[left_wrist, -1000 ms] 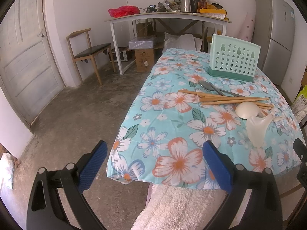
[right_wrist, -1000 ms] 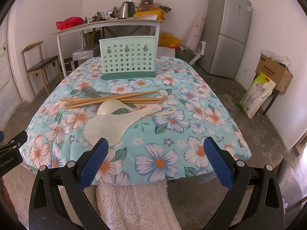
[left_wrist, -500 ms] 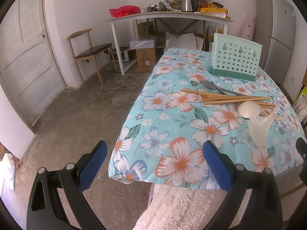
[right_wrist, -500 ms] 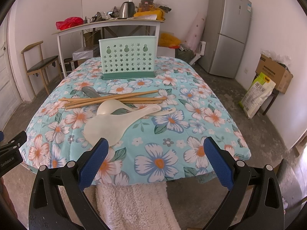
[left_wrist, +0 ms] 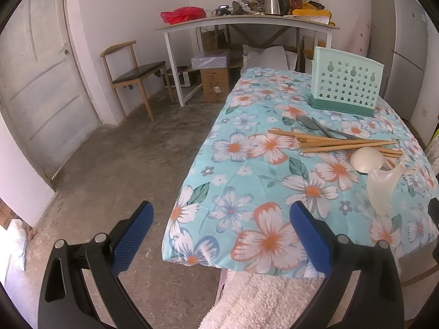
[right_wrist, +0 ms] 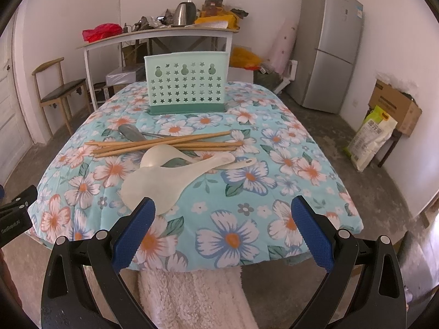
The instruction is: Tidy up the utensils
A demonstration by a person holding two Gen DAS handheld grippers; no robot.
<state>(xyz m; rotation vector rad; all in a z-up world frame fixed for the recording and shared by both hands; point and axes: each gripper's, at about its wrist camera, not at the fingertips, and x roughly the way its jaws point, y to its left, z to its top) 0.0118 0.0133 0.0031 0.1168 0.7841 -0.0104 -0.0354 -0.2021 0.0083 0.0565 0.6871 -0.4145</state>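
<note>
You are holding your right gripper (right_wrist: 222, 219) at the near edge of the table (right_wrist: 315, 192), its blue fingers (right_wrist: 134, 227) standing wide apart and gripping nothing. Your left gripper (left_wrist: 221, 230) is hanging off the near left corner of the same table, over the bare floor (left_wrist: 123, 164), and its jaws are likewise spread wide and holding nothing. The utensils are lying loose in the middle of the flowered cloth: a bundle of wooden chopsticks (right_wrist: 164, 144) is stretching left to right, a metal spoon (right_wrist: 131, 133) is resting just behind them with its bowl to the left, and a white soup spoon (right_wrist: 162, 156) is sitting just in front of them. A pale rice paddle (right_wrist: 153, 185) is lying nearest you, its blade close to the left finger of your right gripper and its handle running away to the right, beside the soup spoon's handle. The green holder (right_wrist: 186, 82) with star-shaped holes is standing upright at the far end of the table, well apart from the pile.
</note>
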